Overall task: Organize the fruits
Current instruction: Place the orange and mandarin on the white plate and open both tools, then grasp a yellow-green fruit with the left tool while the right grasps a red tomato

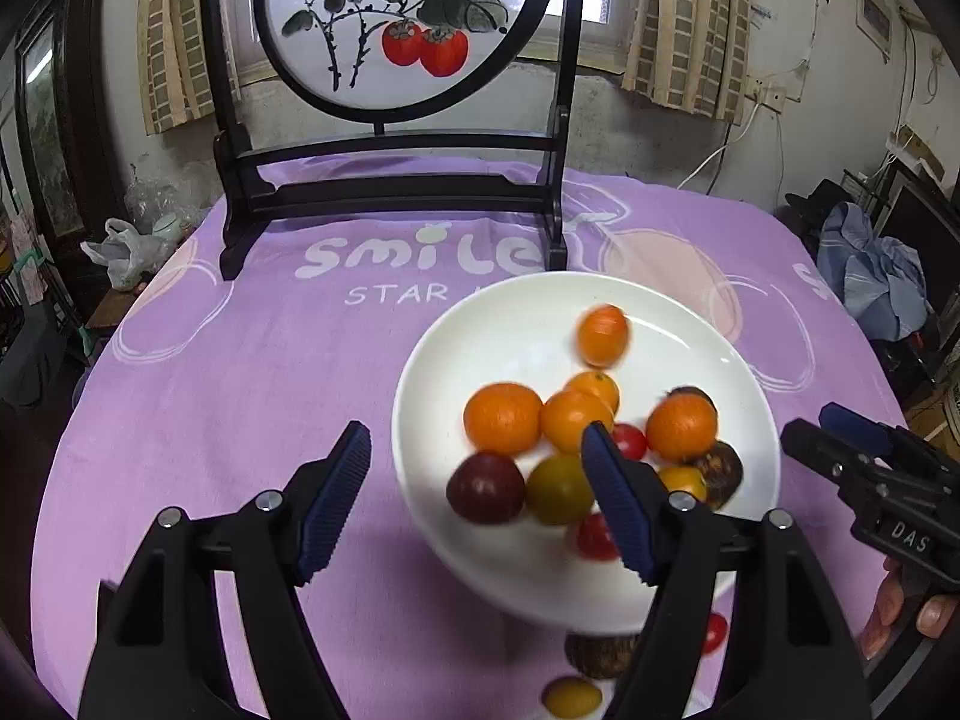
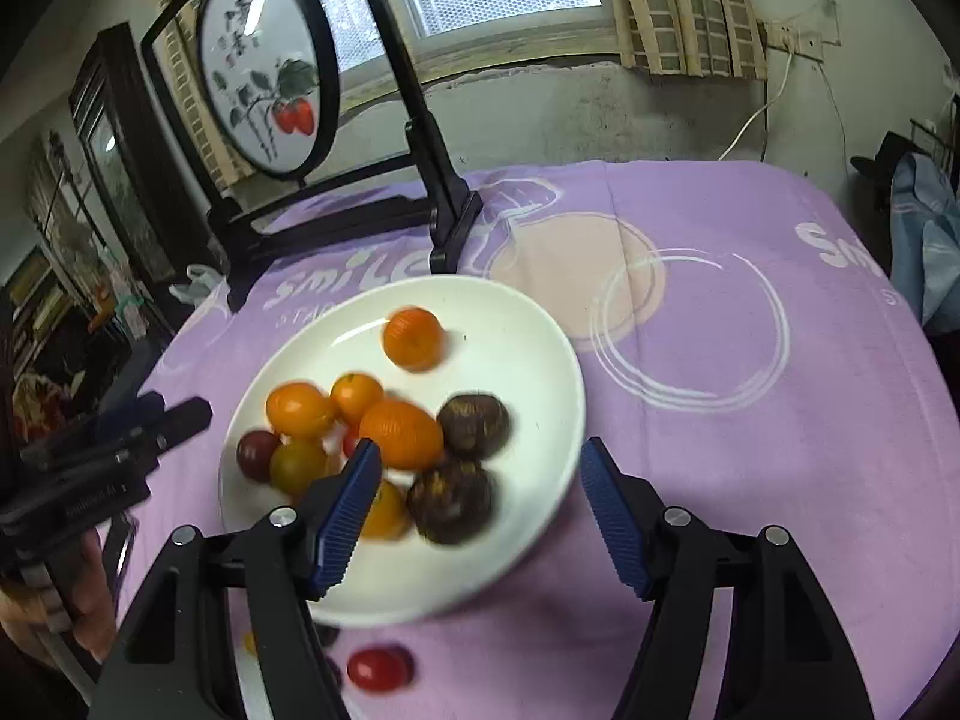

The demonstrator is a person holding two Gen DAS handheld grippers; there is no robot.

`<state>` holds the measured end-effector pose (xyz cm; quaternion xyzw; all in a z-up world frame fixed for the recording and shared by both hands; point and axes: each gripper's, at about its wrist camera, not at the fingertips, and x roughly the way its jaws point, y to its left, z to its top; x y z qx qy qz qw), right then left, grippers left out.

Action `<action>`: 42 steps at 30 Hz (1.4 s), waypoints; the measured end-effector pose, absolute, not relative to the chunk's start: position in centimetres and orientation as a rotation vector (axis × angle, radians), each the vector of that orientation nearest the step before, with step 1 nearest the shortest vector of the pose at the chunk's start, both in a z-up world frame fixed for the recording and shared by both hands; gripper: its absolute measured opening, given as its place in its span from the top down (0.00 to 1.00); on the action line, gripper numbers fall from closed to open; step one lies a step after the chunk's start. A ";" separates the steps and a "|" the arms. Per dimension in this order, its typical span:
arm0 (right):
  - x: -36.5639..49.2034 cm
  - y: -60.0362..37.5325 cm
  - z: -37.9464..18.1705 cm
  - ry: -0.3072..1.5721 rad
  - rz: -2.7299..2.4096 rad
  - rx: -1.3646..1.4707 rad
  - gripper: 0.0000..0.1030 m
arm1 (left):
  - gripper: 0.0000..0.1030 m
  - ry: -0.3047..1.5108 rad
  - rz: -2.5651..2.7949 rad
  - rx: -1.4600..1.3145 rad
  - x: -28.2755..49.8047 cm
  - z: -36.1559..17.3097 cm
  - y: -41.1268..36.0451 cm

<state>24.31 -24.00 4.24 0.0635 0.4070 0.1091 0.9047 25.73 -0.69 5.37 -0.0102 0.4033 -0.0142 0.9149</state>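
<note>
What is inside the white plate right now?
The white plate holds orange kumquats, dark round fruits and small tomatoes. The right gripper finger covers part of the pile, so no exact count.

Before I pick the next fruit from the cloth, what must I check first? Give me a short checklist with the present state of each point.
1. Left gripper open and empty: ok.
2. Right gripper open and empty: ok.
3. White plate resting flat on the purple cloth: cannot tell; its near edge looks raised and blurred.
4. Fruits in the plate at rest: not ok; the far orange fruit is blurred, as if rolling.
5. All fruits in the plate: not ok; a red tomato and a yellow tomato lie on the cloth near the plate's front edge.
6. Free path to the red tomato: ok for the right gripper, judging from its view.
</note>
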 end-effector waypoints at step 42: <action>15.9 -17.9 -1.3 0.956 0.269 -0.085 0.72 | 0.18 0.968 -0.116 -0.011 18.2 -1.4 1.1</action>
